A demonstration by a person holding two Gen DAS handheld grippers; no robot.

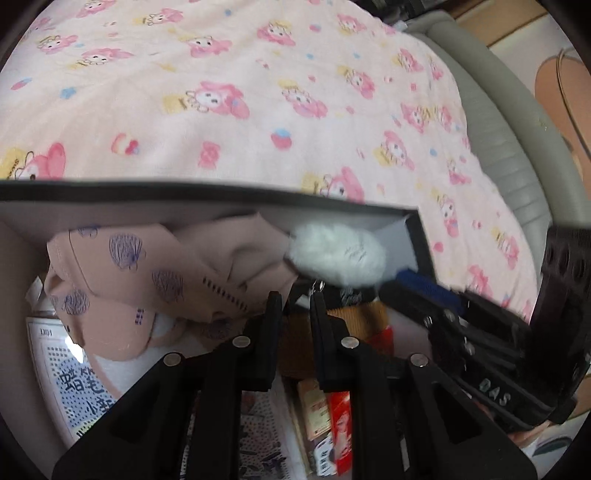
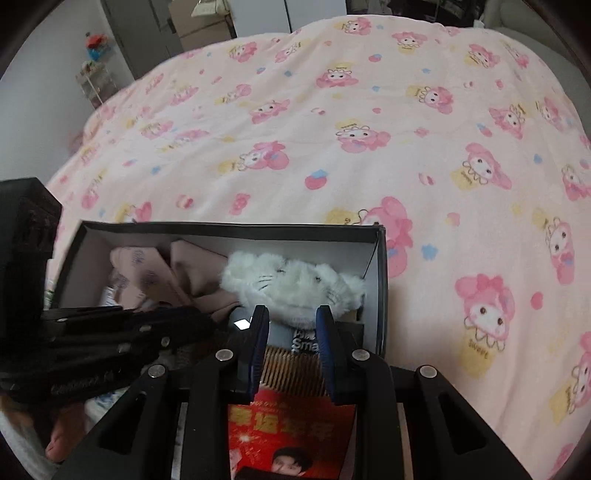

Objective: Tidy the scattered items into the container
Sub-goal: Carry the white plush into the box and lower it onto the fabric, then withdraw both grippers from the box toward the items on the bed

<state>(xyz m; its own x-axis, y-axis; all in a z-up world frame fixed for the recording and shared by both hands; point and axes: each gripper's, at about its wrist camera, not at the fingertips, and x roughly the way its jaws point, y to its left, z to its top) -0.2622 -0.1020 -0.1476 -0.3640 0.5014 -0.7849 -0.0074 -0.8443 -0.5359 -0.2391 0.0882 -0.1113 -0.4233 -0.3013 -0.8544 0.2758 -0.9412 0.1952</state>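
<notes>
- A pink blanket (image 2: 332,155) with cartoon rabbits covered the bed.
- A grey padded bed edge (image 1: 517,155) — beside the blanket.
- Cardboard boxes (image 2: 201,22) stood far behind.

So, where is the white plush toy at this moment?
The white plush toy lies inside the box, at its far right corner, beside the pink cloth, just ahead of the right tool.

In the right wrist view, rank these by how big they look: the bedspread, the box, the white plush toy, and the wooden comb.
1. bedspread
2. box
3. white plush toy
4. wooden comb, partly hidden by the right gripper, so its rank is unsure.
</notes>
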